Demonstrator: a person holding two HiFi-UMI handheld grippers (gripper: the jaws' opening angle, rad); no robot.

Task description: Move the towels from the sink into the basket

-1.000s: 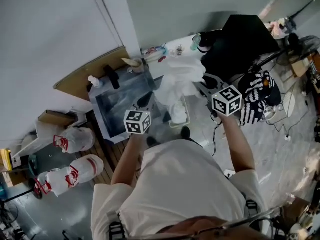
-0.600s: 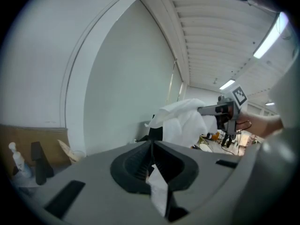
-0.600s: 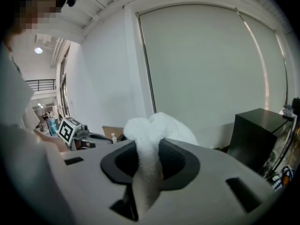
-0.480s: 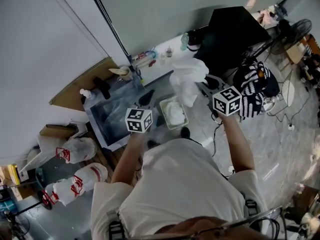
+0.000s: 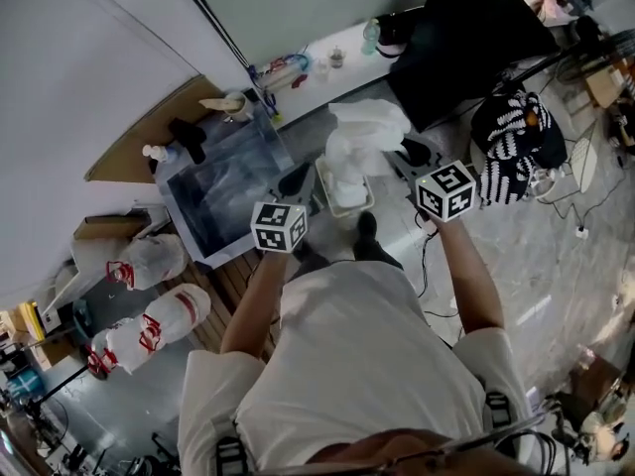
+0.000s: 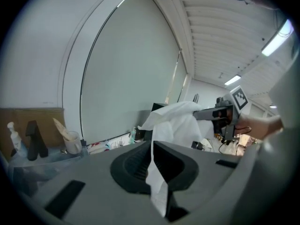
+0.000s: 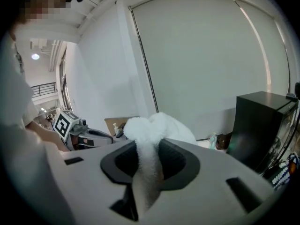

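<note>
White towel (image 5: 364, 135), bunched and fluffy, hangs between my two grippers, clear of the sink (image 5: 213, 194) and over the far end of the basket (image 5: 347, 212). My left gripper (image 6: 151, 167) has its fingers (image 6: 176, 163) pressed together on a thin, flat edge of the cloth, which runs down through them. My right gripper (image 7: 147, 165) pinches a thicker, rolled fold, so its fingers (image 7: 177, 162) stand a little apart around it. The pale basket stands just beside the blue-grey sink, and a second towel (image 5: 344, 181), also white, lies in it. Each gripper's cube (image 5: 278, 226) bears black-and-white square markers. Two white bags (image 5: 149, 264) left of the sink carry red print, too small to read. A black box (image 5: 466, 43) stands beyond the basket.
</note>
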